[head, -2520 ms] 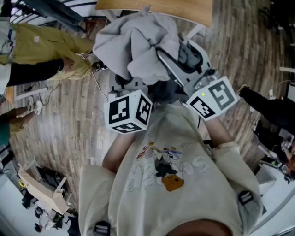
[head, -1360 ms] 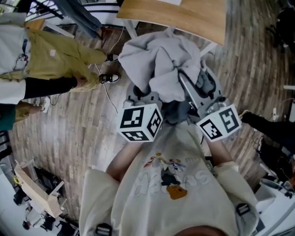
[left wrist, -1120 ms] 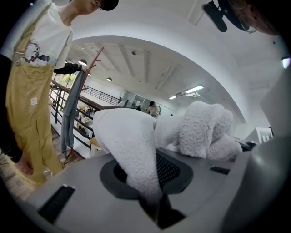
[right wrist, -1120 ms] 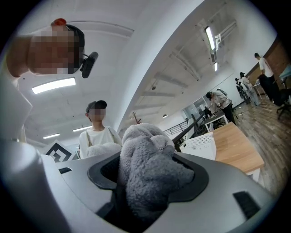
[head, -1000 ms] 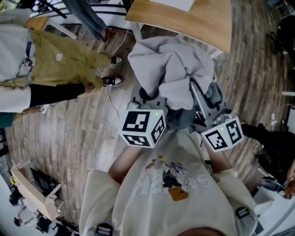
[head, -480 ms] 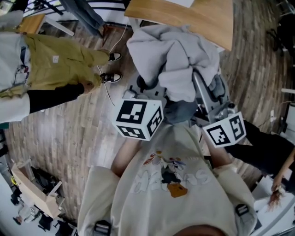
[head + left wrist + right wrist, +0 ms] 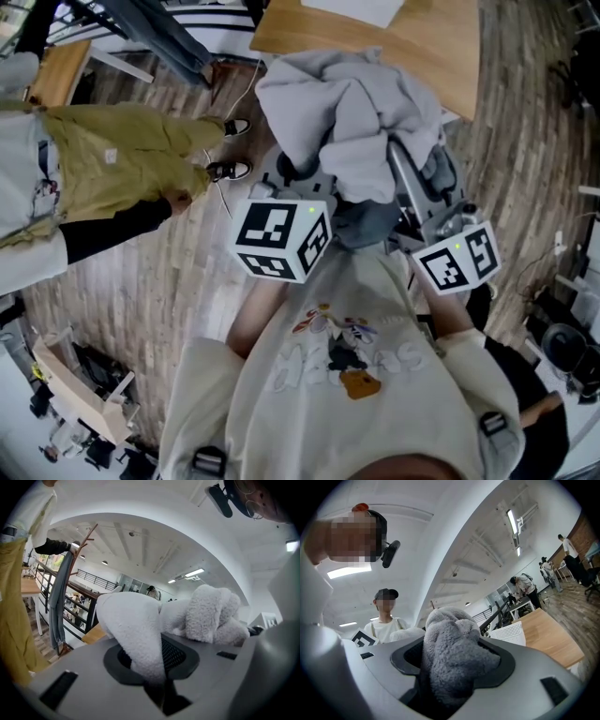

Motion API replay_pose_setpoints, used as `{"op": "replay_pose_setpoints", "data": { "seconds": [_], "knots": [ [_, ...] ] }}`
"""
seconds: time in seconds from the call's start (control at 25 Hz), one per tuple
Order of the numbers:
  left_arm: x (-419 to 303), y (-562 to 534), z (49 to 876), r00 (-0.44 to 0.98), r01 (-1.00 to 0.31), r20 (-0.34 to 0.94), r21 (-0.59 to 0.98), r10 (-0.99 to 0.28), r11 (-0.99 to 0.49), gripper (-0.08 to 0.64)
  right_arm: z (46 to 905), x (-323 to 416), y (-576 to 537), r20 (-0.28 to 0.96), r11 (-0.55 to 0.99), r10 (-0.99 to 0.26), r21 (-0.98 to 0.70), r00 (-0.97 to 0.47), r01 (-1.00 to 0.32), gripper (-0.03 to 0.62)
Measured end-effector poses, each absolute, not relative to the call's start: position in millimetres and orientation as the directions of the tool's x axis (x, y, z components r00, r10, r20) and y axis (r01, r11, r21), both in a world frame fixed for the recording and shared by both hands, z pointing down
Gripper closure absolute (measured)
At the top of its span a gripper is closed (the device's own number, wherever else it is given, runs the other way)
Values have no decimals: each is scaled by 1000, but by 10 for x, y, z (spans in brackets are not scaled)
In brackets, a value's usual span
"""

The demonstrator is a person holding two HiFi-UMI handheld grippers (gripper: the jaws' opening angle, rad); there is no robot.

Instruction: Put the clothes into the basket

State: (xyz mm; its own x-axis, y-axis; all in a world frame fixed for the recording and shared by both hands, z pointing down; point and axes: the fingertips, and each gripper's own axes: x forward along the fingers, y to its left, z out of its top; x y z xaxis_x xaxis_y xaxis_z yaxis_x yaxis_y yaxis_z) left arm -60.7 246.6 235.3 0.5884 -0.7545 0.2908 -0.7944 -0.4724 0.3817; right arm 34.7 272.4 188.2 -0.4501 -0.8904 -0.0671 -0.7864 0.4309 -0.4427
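The floor (image 7: 141, 272) is made of grey-brown wooden planks. On it stand a wooden table (image 7: 422, 42) and a person's two shoes (image 7: 230, 170). A white sheet (image 7: 361, 8) lies on the table.

We count two grippers, the left gripper (image 7: 151, 665) and the right gripper (image 7: 449, 670), and two marker cubes, the left cube (image 7: 281, 239) and the right cube (image 7: 457, 262). There is one bundle of grey fleece clothes (image 7: 352, 122); we cannot tell how many pieces are in it. One wooden table (image 7: 431, 47) stands at the far side, with one white basket (image 7: 508, 632) on it. At far left, one coat stand (image 7: 86, 538) carries one blue garment (image 7: 58, 597). Two bystanders show: one in olive trousers (image 7: 122, 169) at left, wearing two shoes (image 7: 230, 170), and one in black (image 7: 525, 422) at near right.
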Motion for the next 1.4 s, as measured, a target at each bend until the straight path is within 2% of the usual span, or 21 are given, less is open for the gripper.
{"op": "replay_pose_setpoints", "data": {
  "seconds": [0.64,1.4],
  "knots": [
    [-163,1343,2504,520,-837,341,388,-783,-386,489,2053,820,1505,-40,465,-858,-484,-513,-741,318],
    [223,645,1934,395,-897,268,318,-879,-306,489,1581,1252,726,-174,610,-772,-473,-612,-636,318]
  ]
}}
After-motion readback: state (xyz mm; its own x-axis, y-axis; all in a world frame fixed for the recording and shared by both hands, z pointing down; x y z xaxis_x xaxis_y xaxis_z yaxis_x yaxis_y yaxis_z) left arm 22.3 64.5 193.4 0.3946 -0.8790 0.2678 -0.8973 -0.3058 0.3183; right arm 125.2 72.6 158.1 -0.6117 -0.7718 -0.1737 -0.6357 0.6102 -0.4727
